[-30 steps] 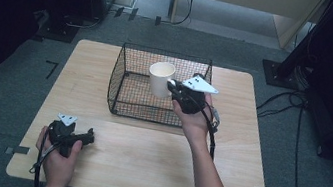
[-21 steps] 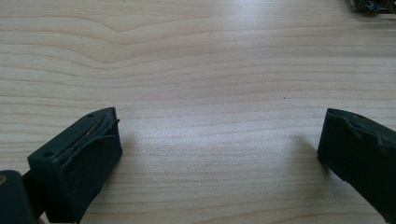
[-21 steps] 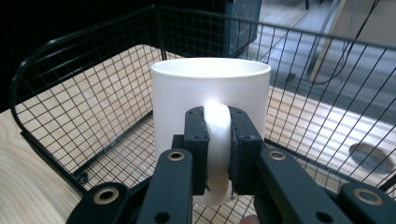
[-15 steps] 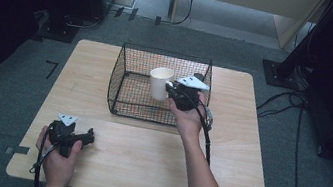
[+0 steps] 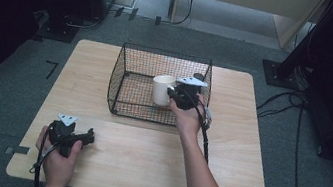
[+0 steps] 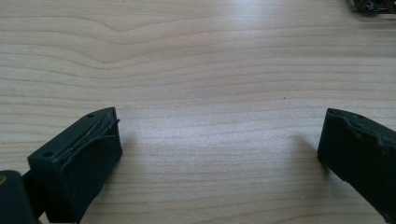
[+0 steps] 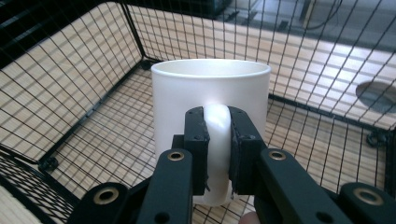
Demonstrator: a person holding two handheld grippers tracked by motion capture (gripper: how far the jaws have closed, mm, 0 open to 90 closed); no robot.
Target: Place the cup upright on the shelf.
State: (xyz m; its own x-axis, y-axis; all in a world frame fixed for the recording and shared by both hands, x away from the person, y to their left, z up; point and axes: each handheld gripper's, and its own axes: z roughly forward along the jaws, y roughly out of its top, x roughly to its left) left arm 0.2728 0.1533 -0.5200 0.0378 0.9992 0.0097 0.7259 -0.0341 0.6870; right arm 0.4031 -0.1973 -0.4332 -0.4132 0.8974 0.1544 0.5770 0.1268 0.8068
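Wooden surface (image 5: 144,156), wire basket (image 5: 122,74): white mug (image 5: 161,89) held inside.
Right gripper (image 7: 217,149) clamps the mug's handle, cup upright just beyond it; left gripper (image 6: 219,149) rests wide open, holding nothing.

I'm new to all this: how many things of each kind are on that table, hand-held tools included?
White mug: 1
Black wire basket: 1
Grippers: 2, the left gripper and the right gripper
Total: 4

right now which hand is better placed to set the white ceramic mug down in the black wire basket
Right. The right gripper is clamped on the white ceramic mug's handle, inside the black wire basket. The left gripper sits open over the wooden table, apart from it.
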